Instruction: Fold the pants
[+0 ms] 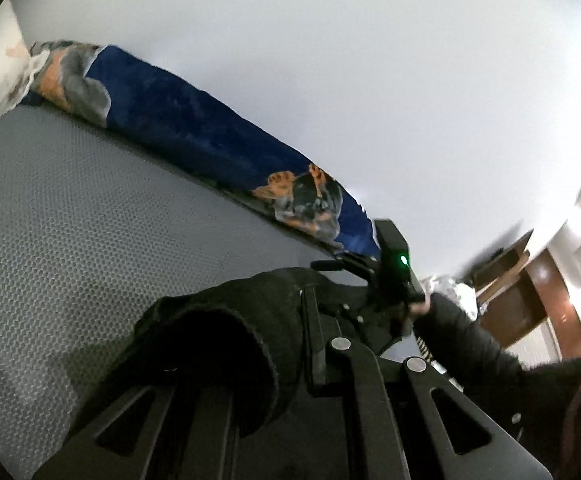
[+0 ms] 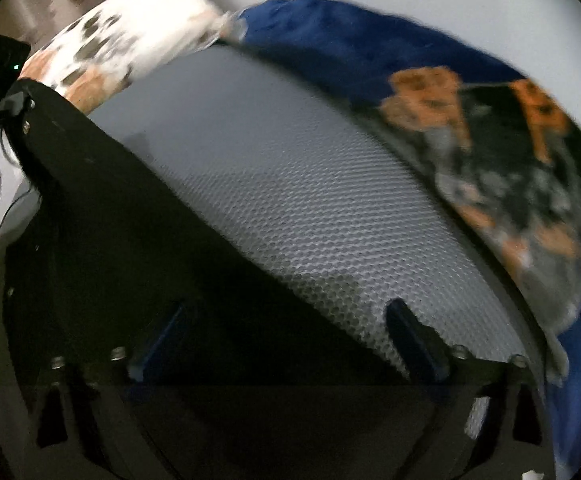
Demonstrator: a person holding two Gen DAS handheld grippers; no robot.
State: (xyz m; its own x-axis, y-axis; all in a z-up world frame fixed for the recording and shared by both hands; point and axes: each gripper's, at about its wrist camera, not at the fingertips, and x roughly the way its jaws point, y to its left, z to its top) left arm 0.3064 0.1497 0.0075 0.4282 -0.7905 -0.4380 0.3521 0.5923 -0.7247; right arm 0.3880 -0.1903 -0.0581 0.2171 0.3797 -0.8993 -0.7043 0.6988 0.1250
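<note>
The pants are black. In the left wrist view a bunched black fold (image 1: 226, 332) hangs over my left gripper (image 1: 314, 344), whose jaws stand closed on the cloth. In the right wrist view the black pants (image 2: 138, 248) spread as a dark sheet across the lower left, over the grey honeycomb mat (image 2: 290, 184). My right gripper (image 2: 290, 344) has its jaws wide apart, the left fingertip (image 2: 158, 336) against the cloth and the right fingertip (image 2: 414, 336) over the mat. The other gripper (image 1: 394, 272) shows in the left wrist view, held by a hand in a black sleeve.
A blue blanket with dog prints (image 1: 194, 128) lies along the mat's far edge, also in the right wrist view (image 2: 470, 128). A white patterned pillow (image 2: 130, 44) sits at the far left. White wall behind. Brown furniture (image 1: 530, 292) stands at the right.
</note>
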